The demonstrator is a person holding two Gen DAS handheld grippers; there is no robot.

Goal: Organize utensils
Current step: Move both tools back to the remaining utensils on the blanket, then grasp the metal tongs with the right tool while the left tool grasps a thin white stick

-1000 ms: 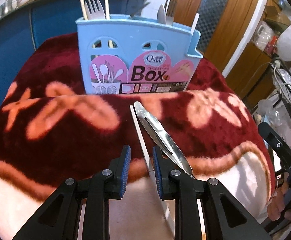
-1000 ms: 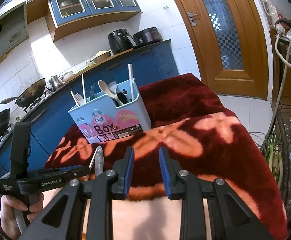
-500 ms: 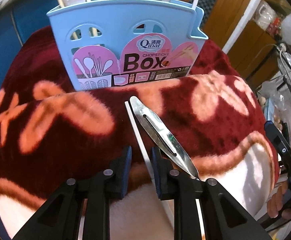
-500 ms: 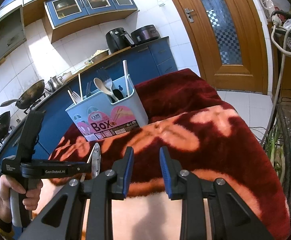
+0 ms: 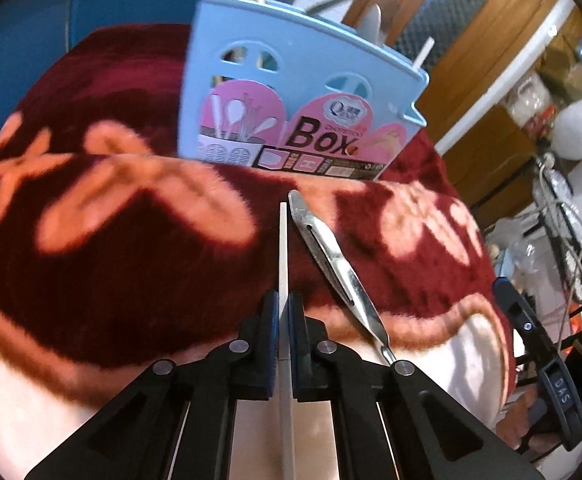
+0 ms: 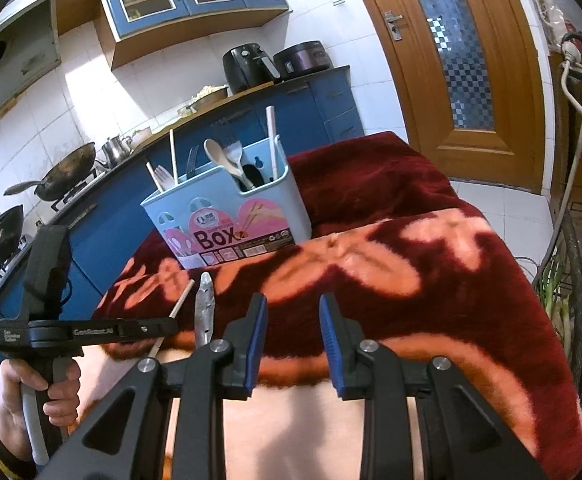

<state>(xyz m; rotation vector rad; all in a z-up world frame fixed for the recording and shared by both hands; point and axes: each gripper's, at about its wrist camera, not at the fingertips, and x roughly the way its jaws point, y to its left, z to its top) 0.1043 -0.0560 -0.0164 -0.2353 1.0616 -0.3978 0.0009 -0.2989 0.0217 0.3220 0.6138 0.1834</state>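
The left gripper (image 5: 284, 305), jaws just closed, pinches a white chopstick (image 5: 283, 248) lying on the red blanket (image 5: 131, 264), probably still resting there. At its two o'clock lies a metal utensil (image 5: 333, 258); the blue utensil box (image 5: 291, 92) stands at twelve. The right gripper (image 6: 292, 312) hovers spread and empty.

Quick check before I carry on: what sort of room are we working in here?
Most likely a home kitchen: woks on a stove, an air fryer on the blue counter, and tiled walls. The utensil box stands on a blanket-covered surface.
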